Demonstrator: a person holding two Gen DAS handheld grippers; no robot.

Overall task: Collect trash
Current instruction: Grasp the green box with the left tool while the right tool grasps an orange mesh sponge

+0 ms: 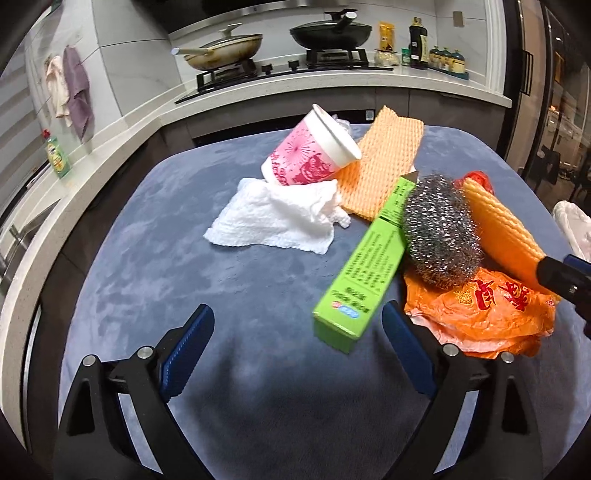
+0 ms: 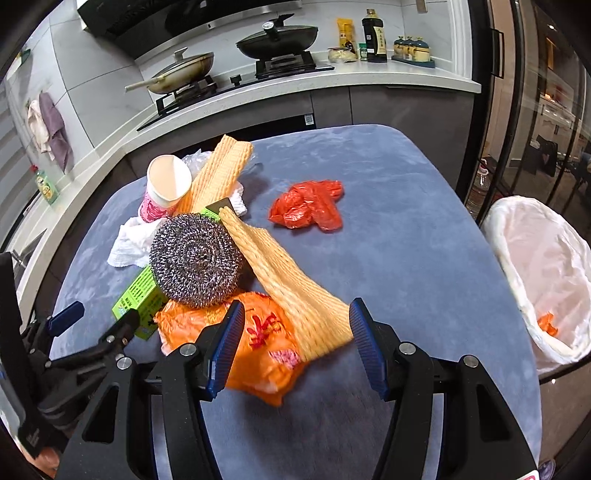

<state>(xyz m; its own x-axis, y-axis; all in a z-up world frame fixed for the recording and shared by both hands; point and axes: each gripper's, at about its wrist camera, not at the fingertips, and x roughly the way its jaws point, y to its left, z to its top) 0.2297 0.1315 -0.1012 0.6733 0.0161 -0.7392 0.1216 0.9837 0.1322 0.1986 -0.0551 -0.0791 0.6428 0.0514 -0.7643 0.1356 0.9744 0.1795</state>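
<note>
A trash pile lies on the blue-grey tablecloth [image 2: 406, 240]: a pink paper cup [image 1: 314, 155], a white paper towel [image 1: 273, 218], a green box [image 1: 365, 258], a steel wool scrubber [image 2: 195, 258], an orange plastic bag [image 2: 258, 332] and a rolled orange foam net [image 2: 280, 273]. My left gripper [image 1: 297, 325] stands wide open, and the box's near end sits between its fingers, untouched. My right gripper [image 2: 297, 306] is open around the net's near end, which rests against the right pad [image 2: 365, 343]. The left pad hangs over the orange bag.
A red plastic bag [image 2: 310, 205] lies alone further back. A bin with a white liner [image 2: 543, 266] stands off the table's right edge, an orange scrap inside. A second foam net sheet [image 1: 380, 162] leans behind the cup. The counter with stove and pans [image 1: 328, 33] runs behind.
</note>
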